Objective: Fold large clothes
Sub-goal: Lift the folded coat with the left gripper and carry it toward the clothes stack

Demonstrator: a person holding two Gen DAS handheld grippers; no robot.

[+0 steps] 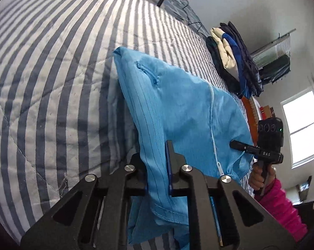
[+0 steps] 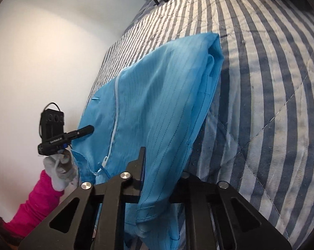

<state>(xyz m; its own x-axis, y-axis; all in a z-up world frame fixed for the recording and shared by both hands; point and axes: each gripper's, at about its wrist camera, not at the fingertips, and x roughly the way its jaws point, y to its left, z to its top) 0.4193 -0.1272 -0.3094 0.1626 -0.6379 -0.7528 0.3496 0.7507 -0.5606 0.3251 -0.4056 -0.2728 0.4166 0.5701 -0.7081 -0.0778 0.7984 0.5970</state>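
I have the bed (image 1: 52, 83) under both cameras, its striped quilt filling most of each view. Across it lies the garment (image 1: 177, 108), a thin blue zip-front piece, far end resting on the quilt toward the bed's middle and the near end lifted off it, strung between my two grippers by the bed's near edge. A stack (image 1: 234, 58) of folded clothes sits at the bed's far edge in the left view.

I judge the cloth light, limp and somewhat slick; it sags and creases between the holds, so it will want gripping at hems and corners, with tension kept so the zip (image 1: 213, 120) line stays straight.

The left gripper (image 1: 158, 179) points along the bed, its fingers closed on a bunched fold of the hem. The right gripper (image 2: 162, 179) also points along the bed; blue cloth passes between its fingers, which look closed on it, though one finger is hidden behind the fabric. Each gripper is held upright in a fist, pink sleeve (image 2: 38, 200) below.
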